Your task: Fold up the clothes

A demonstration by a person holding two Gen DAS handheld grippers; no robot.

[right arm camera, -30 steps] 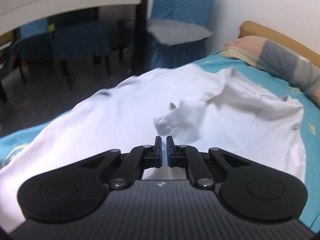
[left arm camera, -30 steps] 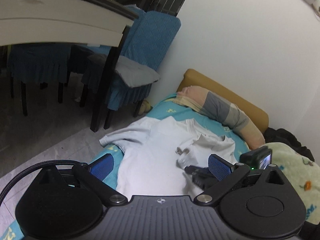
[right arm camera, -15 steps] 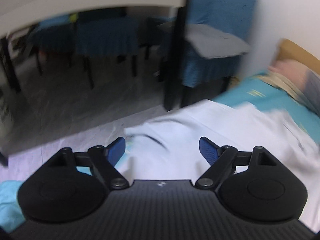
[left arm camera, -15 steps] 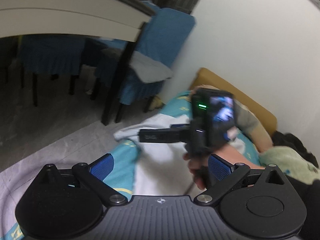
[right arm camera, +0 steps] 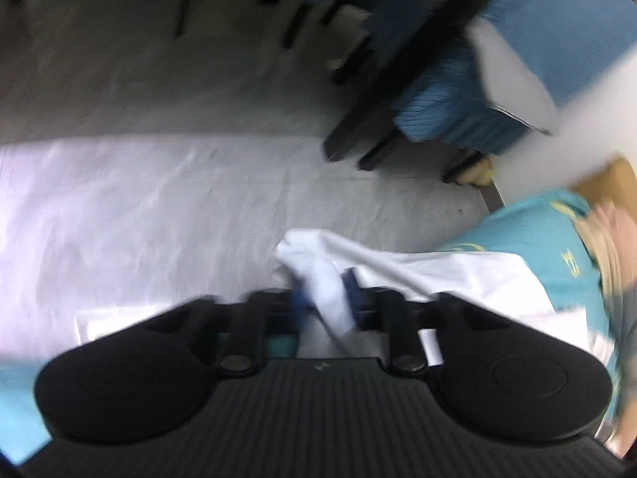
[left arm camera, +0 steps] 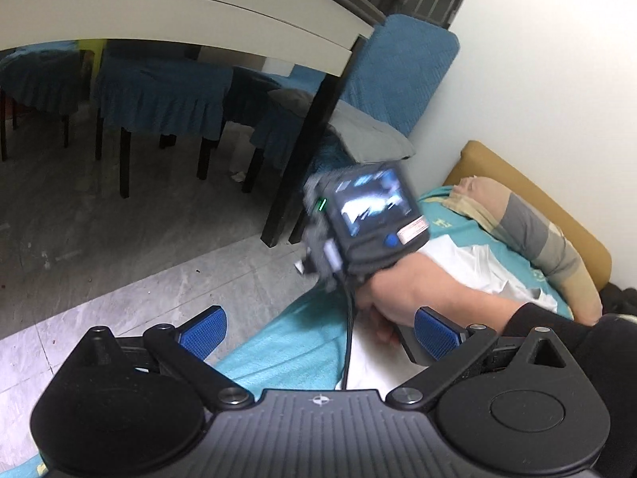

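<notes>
A white shirt (left arm camera: 469, 263) lies spread on a bed with a teal sheet (left arm camera: 302, 342). In the right wrist view, its sleeve end (right arm camera: 318, 263) hangs at the bed's edge over the floor. My right gripper (right arm camera: 324, 298) has this white cloth between its blue pads, and the jaws are closing onto it; the picture is blurred. My left gripper (left arm camera: 318, 330) stands open above the bed edge with nothing between its fingers. In front of it a person's hand (left arm camera: 402, 290) holds the right unit, whose camera screen (left arm camera: 374, 203) faces me and hides much of the shirt.
A striped pillow (left arm camera: 529, 235) lies against a tan headboard (left arm camera: 557, 215) by the white wall. A black table leg (left arm camera: 306, 151) and blue-covered chairs (left arm camera: 398, 71) stand close to the bed's left side. Grey tiled floor (left arm camera: 119, 247) lies beyond.
The right gripper left the shirt's middle, opened wide, swung left to the bed edge and narrowed on the sleeve end. The hand with it crossed the left view. The left gripper stayed open.
</notes>
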